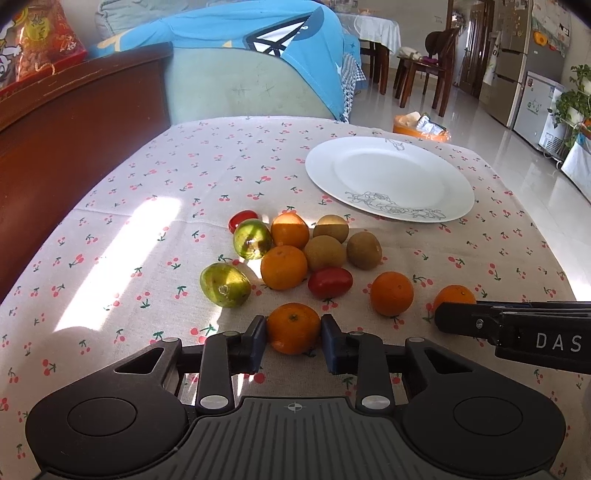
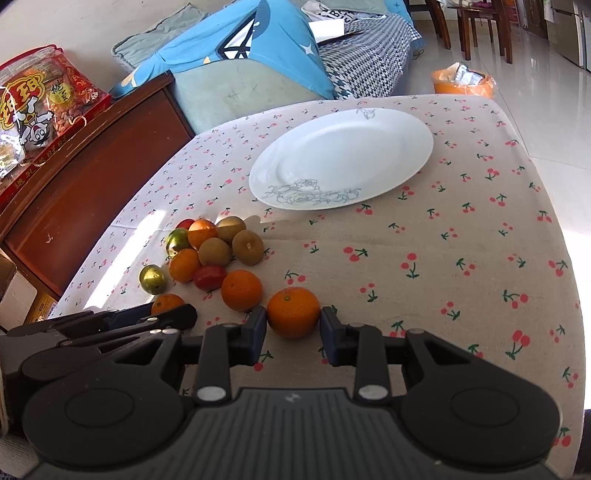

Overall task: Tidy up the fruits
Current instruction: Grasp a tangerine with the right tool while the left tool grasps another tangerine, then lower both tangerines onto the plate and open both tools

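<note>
My left gripper [image 1: 293, 329] is shut on a mandarin [image 1: 293, 326] that rests on the cherry-print cloth. My right gripper [image 2: 293, 320] is shut on another mandarin [image 2: 293, 312], also on the cloth; it shows partly hidden in the left wrist view [image 1: 454, 295]. A cluster of fruit lies beyond: several mandarins [image 1: 283, 266], three brown kiwis [image 1: 325, 253], two green fruits [image 1: 225, 284] and two red tomatoes [image 1: 330, 282]. An empty white plate [image 1: 389, 177] with a line-drawn flower stands behind them, also in the right wrist view [image 2: 341, 153].
A wooden cabinet [image 2: 92, 173] with red snack bags [image 2: 40, 103] stands left of the table. A sofa with a blue cushion [image 1: 255, 33] is behind. An orange bin [image 2: 463, 81] sits on the tiled floor. The table edge [image 2: 569, 229] runs along the right.
</note>
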Action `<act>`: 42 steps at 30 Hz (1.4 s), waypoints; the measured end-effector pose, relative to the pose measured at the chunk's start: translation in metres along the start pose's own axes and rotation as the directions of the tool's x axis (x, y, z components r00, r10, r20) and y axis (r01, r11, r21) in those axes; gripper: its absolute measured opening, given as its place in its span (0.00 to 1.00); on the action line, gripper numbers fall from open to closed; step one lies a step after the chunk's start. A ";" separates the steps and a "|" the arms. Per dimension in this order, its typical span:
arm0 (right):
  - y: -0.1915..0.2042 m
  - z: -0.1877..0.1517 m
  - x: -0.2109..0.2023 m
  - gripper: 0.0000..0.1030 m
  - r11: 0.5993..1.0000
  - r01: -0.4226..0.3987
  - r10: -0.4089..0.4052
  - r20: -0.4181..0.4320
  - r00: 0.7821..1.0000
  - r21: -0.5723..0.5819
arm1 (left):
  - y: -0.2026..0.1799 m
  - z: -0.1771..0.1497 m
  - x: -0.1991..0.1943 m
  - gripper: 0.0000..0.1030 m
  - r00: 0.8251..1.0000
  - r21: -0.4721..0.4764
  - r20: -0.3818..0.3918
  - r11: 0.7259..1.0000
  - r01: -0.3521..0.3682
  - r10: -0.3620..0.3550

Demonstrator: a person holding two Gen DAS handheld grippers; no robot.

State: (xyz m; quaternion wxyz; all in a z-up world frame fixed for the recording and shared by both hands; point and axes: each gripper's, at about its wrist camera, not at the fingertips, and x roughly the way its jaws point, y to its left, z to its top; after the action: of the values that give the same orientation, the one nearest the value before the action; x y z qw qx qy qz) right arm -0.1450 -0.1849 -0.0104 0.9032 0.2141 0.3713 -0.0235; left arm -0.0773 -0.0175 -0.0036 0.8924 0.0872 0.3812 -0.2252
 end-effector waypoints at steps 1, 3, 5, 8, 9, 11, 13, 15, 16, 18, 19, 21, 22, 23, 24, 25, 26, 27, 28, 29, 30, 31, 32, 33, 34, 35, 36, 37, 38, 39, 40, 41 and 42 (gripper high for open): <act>0.000 0.000 0.000 0.31 1.000 0.000 0.000 0.000 1.000 -0.002 | -0.001 0.000 0.000 0.28 1.000 0.001 0.003 1.000 -0.001 0.001; 0.000 0.000 0.000 0.31 1.000 0.000 0.000 0.002 1.000 -0.004 | -0.001 0.001 -0.002 0.28 1.000 -0.001 0.011 1.000 -0.007 0.007; 0.000 0.000 0.000 0.31 1.000 0.000 0.000 0.006 1.000 -0.005 | 0.000 0.003 -0.004 0.28 1.000 -0.011 0.018 1.000 -0.009 0.009; 0.000 0.002 -0.002 0.31 1.000 -0.003 0.003 0.024 1.000 -0.003 | 0.001 0.009 -0.010 0.28 0.999 -0.040 0.040 0.999 -0.004 0.006; -0.001 0.004 -0.004 0.31 1.000 -0.012 0.011 0.035 0.999 0.006 | 0.001 0.012 -0.012 0.28 0.999 -0.043 0.052 0.999 -0.002 0.004; -0.003 0.010 -0.008 0.31 0.999 -0.031 0.030 0.064 0.997 0.019 | -0.001 0.019 -0.015 0.28 0.997 -0.047 0.071 0.999 0.015 -0.011; -0.003 0.018 -0.011 0.31 0.999 -0.037 0.035 0.101 0.994 0.013 | -0.003 0.027 -0.014 0.28 0.996 -0.058 0.083 0.997 0.048 -0.043; -0.003 0.024 -0.012 0.31 0.999 -0.035 0.034 0.131 0.991 0.002 | -0.005 0.036 -0.012 0.28 0.993 -0.059 0.102 0.996 0.063 -0.057; -0.004 0.028 -0.012 0.31 0.999 -0.034 0.033 0.144 0.989 -0.002 | -0.007 0.040 -0.009 0.28 0.992 -0.059 0.110 0.996 0.069 -0.062; -0.006 0.034 -0.011 0.31 1.000 -0.023 0.024 0.163 0.986 -0.007 | -0.007 0.049 -0.003 0.28 0.989 -0.077 0.121 0.993 0.092 -0.082; -0.007 0.037 -0.009 0.31 1.000 -0.011 0.014 0.175 0.985 -0.015 | -0.007 0.052 0.000 0.28 0.988 -0.088 0.123 0.991 0.102 -0.091; -0.011 0.043 -0.006 0.31 1.000 0.002 0.001 0.188 0.982 -0.013 | -0.009 0.058 0.008 0.28 0.987 -0.092 0.125 0.990 0.110 -0.098; -0.013 0.045 -0.004 0.31 1.000 -0.002 0.002 0.189 0.982 0.003 | -0.010 0.061 0.012 0.28 0.987 -0.092 0.126 0.990 0.111 -0.099; -0.016 0.047 -0.001 0.31 1.000 -0.009 0.005 0.189 0.982 0.019 | -0.010 0.063 0.015 0.28 0.987 -0.094 0.127 0.989 0.115 -0.102; -0.019 0.049 0.001 0.31 0.999 -0.013 0.007 0.190 0.982 0.032 | -0.011 0.065 0.018 0.28 0.986 -0.101 0.128 0.987 0.123 -0.110; -0.021 0.051 0.004 0.31 0.999 -0.010 0.002 0.193 0.981 0.041 | -0.011 0.068 0.023 0.28 0.984 -0.111 0.130 0.985 0.134 -0.120; -0.023 0.053 0.007 0.31 0.999 -0.005 -0.004 0.196 0.981 0.046 | -0.011 0.070 0.026 0.28 0.983 -0.116 0.131 0.983 0.141 -0.126; -0.024 0.054 0.010 0.31 0.999 -0.003 -0.008 0.197 0.980 0.053 | -0.011 0.072 0.029 0.28 0.983 -0.116 0.130 0.983 0.144 -0.129; -0.026 0.056 0.013 0.31 0.998 -0.004 -0.009 0.196 0.981 0.064 | -0.013 0.074 0.033 0.28 0.983 -0.113 0.130 0.983 0.144 -0.130; -0.029 0.057 0.016 0.31 0.997 -0.007 -0.008 0.194 0.981 0.075 | -0.014 0.076 0.037 0.28 0.983 -0.112 0.129 0.983 0.143 -0.129; -0.030 0.058 0.018 0.31 0.996 -0.008 -0.009 0.193 0.981 0.084 | -0.013 0.078 0.040 0.28 0.983 -0.115 0.128 0.983 0.146 -0.131; -0.031 0.058 0.020 0.31 0.996 -0.007 -0.010 0.193 0.981 0.087 | -0.013 0.079 0.043 0.28 0.983 -0.121 0.126 0.981 0.150 -0.135; -0.030 0.058 0.022 0.31 0.996 -0.004 -0.013 0.192 0.981 0.085 | -0.013 0.080 0.046 0.28 0.983 -0.127 0.124 0.980 0.153 -0.138; -0.030 0.059 0.023 0.31 0.997 0.000 -0.016 0.192 0.981 0.081 | -0.012 0.081 0.049 0.28 0.983 -0.132 0.121 0.979 0.155 -0.139; -0.030 0.059 0.025 0.31 0.997 0.004 -0.019 0.192 0.981 0.078 | -0.012 0.083 0.052 0.28 0.983 -0.138 0.118 0.978 0.158 -0.142; -0.030 0.060 0.026 0.31 0.997 0.005 -0.020 0.192 0.981 0.080 | -0.013 0.084 0.055 0.28 0.983 -0.141 0.115 0.977 0.160 -0.144; -0.031 0.060 0.028 0.31 0.996 0.003 -0.019 0.190 0.982 0.084 | -0.013 0.085 0.057 0.28 0.983 -0.143 0.111 0.977 0.161 -0.146; -0.031 0.060 0.029 0.31 0.996 0.000 -0.016 0.189 0.982 0.088 | -0.013 0.086 0.060 0.28 0.983 -0.142 0.107 0.976 0.164 -0.150; -0.031 0.060 0.030 0.31 0.996 -0.001 -0.016 0.187 0.982 0.089 | -0.014 0.087 0.062 0.28 0.983 -0.140 0.104 0.976 0.167 -0.153; -0.031 0.060 0.032 0.31 0.996 0.000 -0.017 0.186 0.982 0.089 | -0.016 0.088 0.064 0.28 0.983 -0.137 0.100 0.976 0.169 -0.156; -0.031 0.061 0.033 0.32 0.996 0.004 -0.021 0.186 0.982 0.091 | -0.017 0.089 0.066 0.28 0.983 -0.137 0.096 0.976 0.168 -0.156; -0.031 0.061 0.034 0.33 0.996 0.006 -0.024 0.189 0.982 0.094 | -0.017 0.089 0.068 0.28 0.984 -0.140 0.094 0.976 0.164 -0.151; -0.031 0.061 0.034 0.33 0.995 0.008 -0.027 0.192 0.981 0.098 | -0.018 0.090 0.069 0.28 0.984 -0.142 0.095 0.976 0.163 -0.150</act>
State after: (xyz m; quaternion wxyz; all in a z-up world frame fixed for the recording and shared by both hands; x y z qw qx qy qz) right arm -0.0864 -0.2341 -0.0067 0.9232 0.2511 0.2822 -0.0702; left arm 0.0137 -0.0855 0.0094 0.8911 -0.0198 0.3649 -0.2690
